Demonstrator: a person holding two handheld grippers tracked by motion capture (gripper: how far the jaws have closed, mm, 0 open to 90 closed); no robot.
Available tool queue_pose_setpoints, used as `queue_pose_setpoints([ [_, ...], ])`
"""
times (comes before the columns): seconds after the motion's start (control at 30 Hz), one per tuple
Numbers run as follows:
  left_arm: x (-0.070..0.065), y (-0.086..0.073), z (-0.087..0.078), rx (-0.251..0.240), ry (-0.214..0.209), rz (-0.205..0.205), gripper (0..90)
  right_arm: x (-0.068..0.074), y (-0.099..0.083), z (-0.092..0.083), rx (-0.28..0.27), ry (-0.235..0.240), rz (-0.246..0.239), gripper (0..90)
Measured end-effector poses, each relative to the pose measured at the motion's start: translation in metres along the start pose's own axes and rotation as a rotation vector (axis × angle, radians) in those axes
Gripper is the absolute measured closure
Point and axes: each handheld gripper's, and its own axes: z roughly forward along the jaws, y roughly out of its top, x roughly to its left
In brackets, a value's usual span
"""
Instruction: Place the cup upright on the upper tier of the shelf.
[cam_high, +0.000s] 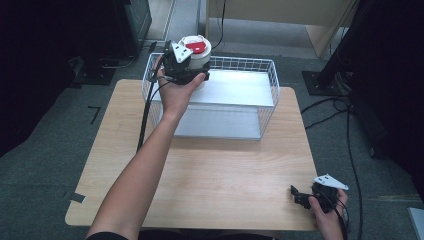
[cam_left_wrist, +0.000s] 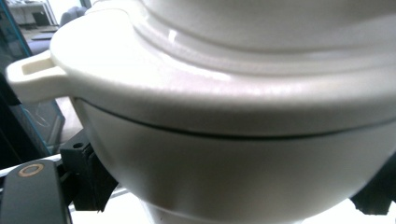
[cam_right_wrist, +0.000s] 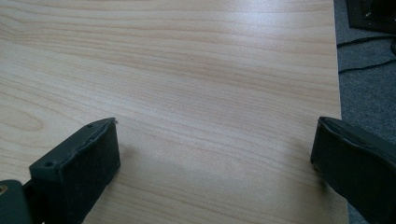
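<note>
Left tool (cam_high: 186, 67) grips white pot (cam_high: 198, 54) over basket (cam_high: 270, 80), upper centre; right tool (cam_high: 306, 196) open, lower right of tabletop (cam_high: 225, 170).

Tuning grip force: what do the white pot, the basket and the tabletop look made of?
White pot: glossy moulded plastic, likely; soft highlights, lid seam, moulded tab. Could be glazed ceramic.
Basket: white-coated metal wire grid.
Table: pale wood-grain laminate, matte sheen, or possibly veneer.
</note>
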Motion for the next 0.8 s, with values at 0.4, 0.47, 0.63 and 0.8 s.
queue_pose_setpoints([
  [0.4,0.0045,0.0000,-0.0018,0.019,-0.009,-0.015,5.9,0.0001,0.0000,0.0000,0.001,0.000,0.001,1.2],
  [0.47,0.0048,-0.0008,-0.0018,0.023,-0.011,-0.012,5.5,0.0000,0.0001,0.0000,0.000,0.000,0.000,1.2],
  [0.63,0.0046,-0.0029,-0.0057,0.004,-0.004,0.001,11.5,0.0001,0.0000,0.0000,0.001,0.000,0.001,1.2],
  [0.8,0.0047,-0.0029,-0.0064,0.007,-0.007,0.002,12.0,0.0001,0.0000,0.0000,0.001,-0.001,0.001,1.2],
])
